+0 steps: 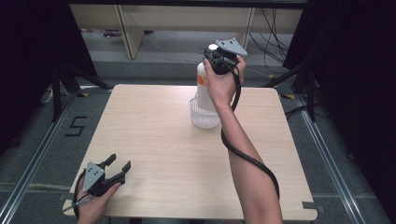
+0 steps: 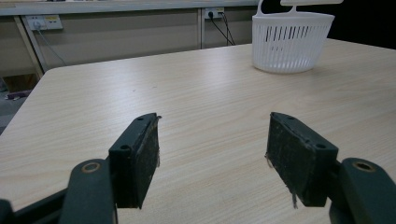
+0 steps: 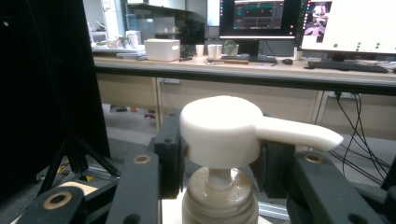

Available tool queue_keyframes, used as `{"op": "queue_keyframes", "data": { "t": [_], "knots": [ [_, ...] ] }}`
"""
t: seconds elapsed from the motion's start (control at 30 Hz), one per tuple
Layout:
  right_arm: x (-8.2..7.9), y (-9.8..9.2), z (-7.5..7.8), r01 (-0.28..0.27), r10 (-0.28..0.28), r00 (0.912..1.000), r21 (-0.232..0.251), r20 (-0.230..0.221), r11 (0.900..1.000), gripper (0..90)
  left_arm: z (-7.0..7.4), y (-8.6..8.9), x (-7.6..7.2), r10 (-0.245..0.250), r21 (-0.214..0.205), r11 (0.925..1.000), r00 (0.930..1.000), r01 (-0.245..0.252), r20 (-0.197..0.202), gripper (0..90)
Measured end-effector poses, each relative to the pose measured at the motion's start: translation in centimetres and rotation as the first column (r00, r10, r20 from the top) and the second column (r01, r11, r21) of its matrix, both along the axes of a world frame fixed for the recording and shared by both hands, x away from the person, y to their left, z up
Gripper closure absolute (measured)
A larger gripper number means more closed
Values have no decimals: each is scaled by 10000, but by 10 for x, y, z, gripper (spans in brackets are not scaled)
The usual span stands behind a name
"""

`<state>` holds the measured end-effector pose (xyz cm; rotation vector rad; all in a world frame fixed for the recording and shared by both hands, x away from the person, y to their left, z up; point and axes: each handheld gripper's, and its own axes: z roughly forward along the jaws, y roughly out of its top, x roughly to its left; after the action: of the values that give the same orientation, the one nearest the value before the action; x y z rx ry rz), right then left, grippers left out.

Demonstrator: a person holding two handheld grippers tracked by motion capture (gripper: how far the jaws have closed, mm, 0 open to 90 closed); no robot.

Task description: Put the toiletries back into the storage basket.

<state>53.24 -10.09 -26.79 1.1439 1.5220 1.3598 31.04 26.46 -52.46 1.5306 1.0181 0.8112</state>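
R gripper (image 3: 217, 154) jaws clamp white pump bottle (image 3: 219, 196) at neck, under pump head (image 3: 224, 128). Nozzle (image 3: 299, 133) points right. Behind: desk (image 3: 243, 70) w/ 2 monitors (image 3: 261, 18), white box (image 3: 162, 49).

In the high view, the person's right hand (image 1: 219, 84) and the right gripper (image 1: 219, 58) cover the upper part of the pump bottle (image 1: 201, 81); the orange label is too small to read, and the bottle's base is hidden by the wall of the white basket (image 1: 204, 116). In the right gripper view, the bottle body is cut off by the bottom edge, and the pump head (image 3: 224, 128) hides most of both jaw pads. In the left gripper view, the top edge cuts off the basket handle (image 2: 261, 7), and the left gripper (image 2: 212, 149) body is cut off below
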Motion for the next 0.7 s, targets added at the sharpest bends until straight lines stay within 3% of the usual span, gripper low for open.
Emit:
{"op": "queue_keyframes", "data": {
  "t": [0.7],
  "knots": [
    [14,3,-18,-121,118,9991,-67,-407,9999,599,0,0,0,-36,30,10000,10000,36,-3,337]
  ]
}}
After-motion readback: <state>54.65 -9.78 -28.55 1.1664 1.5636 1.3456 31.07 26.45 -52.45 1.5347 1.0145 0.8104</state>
